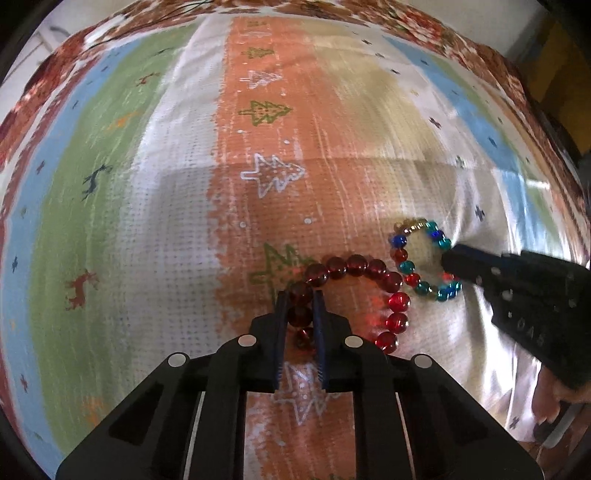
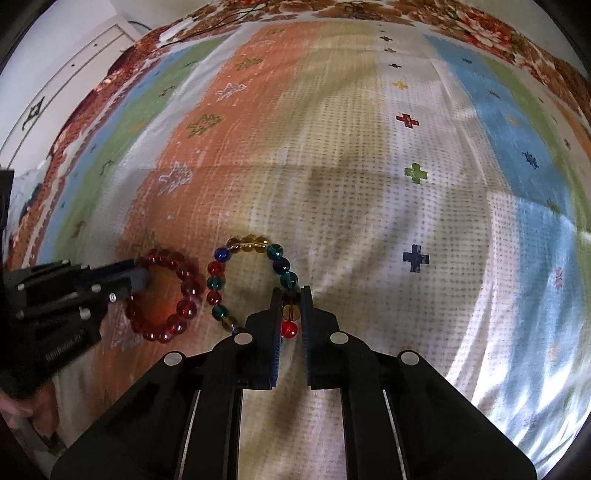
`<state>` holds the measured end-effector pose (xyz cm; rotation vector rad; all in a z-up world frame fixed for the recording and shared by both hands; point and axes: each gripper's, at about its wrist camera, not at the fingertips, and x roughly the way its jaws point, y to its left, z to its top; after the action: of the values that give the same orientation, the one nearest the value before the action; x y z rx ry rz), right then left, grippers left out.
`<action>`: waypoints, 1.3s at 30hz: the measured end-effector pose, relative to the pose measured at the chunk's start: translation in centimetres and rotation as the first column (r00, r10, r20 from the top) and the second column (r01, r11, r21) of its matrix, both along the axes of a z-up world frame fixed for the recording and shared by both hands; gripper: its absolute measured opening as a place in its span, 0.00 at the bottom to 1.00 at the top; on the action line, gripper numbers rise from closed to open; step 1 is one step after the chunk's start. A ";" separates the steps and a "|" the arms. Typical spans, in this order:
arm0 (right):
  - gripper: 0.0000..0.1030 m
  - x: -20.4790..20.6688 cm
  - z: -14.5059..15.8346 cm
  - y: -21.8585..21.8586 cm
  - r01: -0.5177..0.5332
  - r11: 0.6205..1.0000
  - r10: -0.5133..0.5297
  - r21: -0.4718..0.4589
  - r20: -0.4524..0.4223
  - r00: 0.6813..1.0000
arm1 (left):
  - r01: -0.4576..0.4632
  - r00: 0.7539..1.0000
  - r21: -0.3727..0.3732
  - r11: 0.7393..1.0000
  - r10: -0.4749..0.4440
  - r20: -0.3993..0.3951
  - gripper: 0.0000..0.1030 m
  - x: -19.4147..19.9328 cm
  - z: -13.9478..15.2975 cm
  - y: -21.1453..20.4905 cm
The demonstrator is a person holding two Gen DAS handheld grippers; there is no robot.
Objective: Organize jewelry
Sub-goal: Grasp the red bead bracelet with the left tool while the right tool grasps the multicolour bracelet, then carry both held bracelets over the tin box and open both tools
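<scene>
A red bead bracelet (image 1: 369, 269) lies on the patterned cloth (image 1: 166, 221). My left gripper (image 1: 300, 295) is shut on its left side, beads pinched between the jaws. A multicolour bead bracelet (image 1: 404, 254) lies just right of it. My right gripper (image 1: 448, 260) reaches in from the right, shut on that bracelet's right side. In the right wrist view my right gripper (image 2: 290, 293) pinches the multicolour bracelet (image 2: 255, 243). There the left gripper (image 2: 138, 277) holds the red bracelet (image 2: 184, 284) at the left.
The striped cloth with tree and cross motifs (image 2: 406, 184) covers a soft surface. Its floral border (image 2: 480, 22) runs along the far edge. A white wall or cabinet (image 2: 74, 74) stands at the far left.
</scene>
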<state>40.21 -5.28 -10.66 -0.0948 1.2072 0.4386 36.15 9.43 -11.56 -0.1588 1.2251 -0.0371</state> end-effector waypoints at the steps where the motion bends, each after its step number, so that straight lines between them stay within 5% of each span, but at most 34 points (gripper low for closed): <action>1: 0.10 -0.3 0.4 -0.1 0.005 1.000 -0.005 0.001 0.008 1.000 | -0.004 1.000 0.001 1.000 0.003 0.005 0.12 -0.1 0.2 0.0; 10: 0.10 -3.2 4.8 -0.1 -0.028 1.000 0.028 -0.001 0.104 0.994 | 0.001 0.996 -0.038 0.999 0.003 0.093 0.12 -2.3 4.2 0.0; 22: 0.10 -6.5 7.7 -1.4 -0.030 0.999 0.027 0.014 0.161 0.987 | -0.021 0.986 -0.037 0.999 0.027 0.165 0.12 -5.0 7.4 -0.7; 29: 0.10 -9.0 10.1 -1.8 -0.044 0.999 0.038 0.019 0.266 0.963 | -0.042 0.979 -0.061 0.997 0.053 0.196 0.12 -7.0 9.1 -0.8; 39: 0.10 -11.7 11.7 -2.8 -0.040 0.999 0.027 0.035 0.313 0.949 | 0.003 0.968 -0.033 0.999 0.005 0.250 0.12 -9.7 11.0 -3.2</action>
<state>28.48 -8.05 1.07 -0.1441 0.8852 0.4587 26.40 6.26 -0.53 -0.1775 0.9722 -0.0746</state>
